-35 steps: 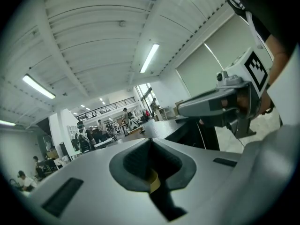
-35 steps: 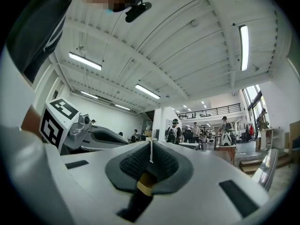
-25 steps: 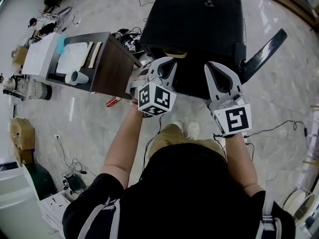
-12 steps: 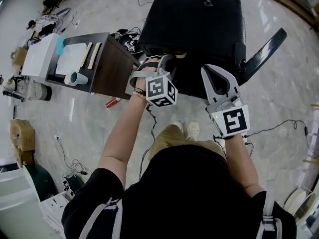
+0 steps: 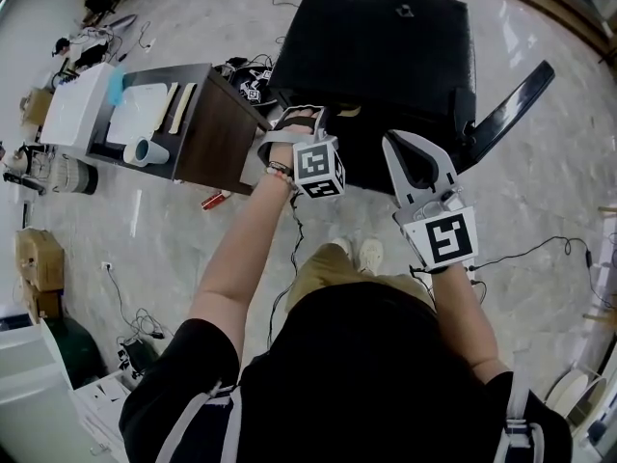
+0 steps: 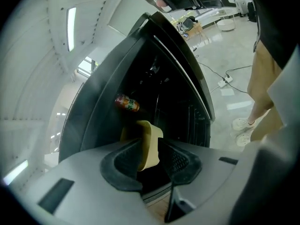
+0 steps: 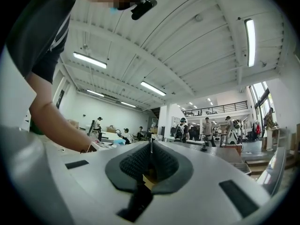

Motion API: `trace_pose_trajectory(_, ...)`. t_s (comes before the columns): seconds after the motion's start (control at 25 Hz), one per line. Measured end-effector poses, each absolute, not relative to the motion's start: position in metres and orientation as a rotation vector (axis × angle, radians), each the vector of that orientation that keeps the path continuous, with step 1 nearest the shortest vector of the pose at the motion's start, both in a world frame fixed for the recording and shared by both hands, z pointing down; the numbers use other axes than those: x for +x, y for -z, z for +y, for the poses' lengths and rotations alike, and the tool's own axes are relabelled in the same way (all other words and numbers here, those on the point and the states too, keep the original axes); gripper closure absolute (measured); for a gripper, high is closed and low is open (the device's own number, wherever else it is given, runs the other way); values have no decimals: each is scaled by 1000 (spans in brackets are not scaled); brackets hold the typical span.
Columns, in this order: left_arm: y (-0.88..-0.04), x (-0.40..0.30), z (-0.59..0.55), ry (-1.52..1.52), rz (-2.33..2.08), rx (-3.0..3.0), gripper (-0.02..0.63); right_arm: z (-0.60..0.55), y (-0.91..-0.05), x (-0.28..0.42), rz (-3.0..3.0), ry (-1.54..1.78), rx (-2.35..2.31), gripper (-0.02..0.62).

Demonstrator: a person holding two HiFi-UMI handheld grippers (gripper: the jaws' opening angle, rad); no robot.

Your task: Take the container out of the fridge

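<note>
While the black fridge [image 5: 386, 37] stands on the floor with its door [image 5: 511, 104] swung out to the right, all the action is at its dark opening. The left gripper [image 6: 151, 150] is reached right into the mouth of it. The right gripper [image 7: 150, 146] hangs outside near the door, jaws pressed together on nothing and tipped up at the ceiling.

Look at the left one: its jaws are drawn in narrow, pinching the upright wall of the pale yellow container [image 6: 146, 131]. That wall stands on edge between the pads. The tub's body leans off to the left, deeper in. So the container is gripped but not yet out; it sits just inside the front of the compartment.

Behind it, further back, lies a small orange-labelled can [image 6: 127, 103], apart from the tub.

My read is that the exit is straight back along the left gripper's own line, toward the person. The left is the only tool on the tub.
</note>
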State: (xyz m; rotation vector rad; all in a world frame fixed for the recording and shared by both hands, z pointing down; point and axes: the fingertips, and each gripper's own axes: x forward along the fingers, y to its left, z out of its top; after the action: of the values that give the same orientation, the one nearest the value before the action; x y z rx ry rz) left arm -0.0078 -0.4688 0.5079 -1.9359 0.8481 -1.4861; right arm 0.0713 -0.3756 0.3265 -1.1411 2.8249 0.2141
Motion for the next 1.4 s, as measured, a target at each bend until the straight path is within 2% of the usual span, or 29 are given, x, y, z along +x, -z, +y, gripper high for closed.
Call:
trace_pose_trajectory(0.76,-549,-6,-494,1606,725,-1933,489,-378,-334,71,2853,-226,-1150,554)
trace_pose_trajectory(0.96,-553,-1,-491,1622,664,-1954,575,-380,-332,76,2848,-228,-1159,554)
trace_pose_trajectory(1.4,-556,10,-483,1613,627,-2018,577,-382,-335,83,2846,-222,-1176,554)
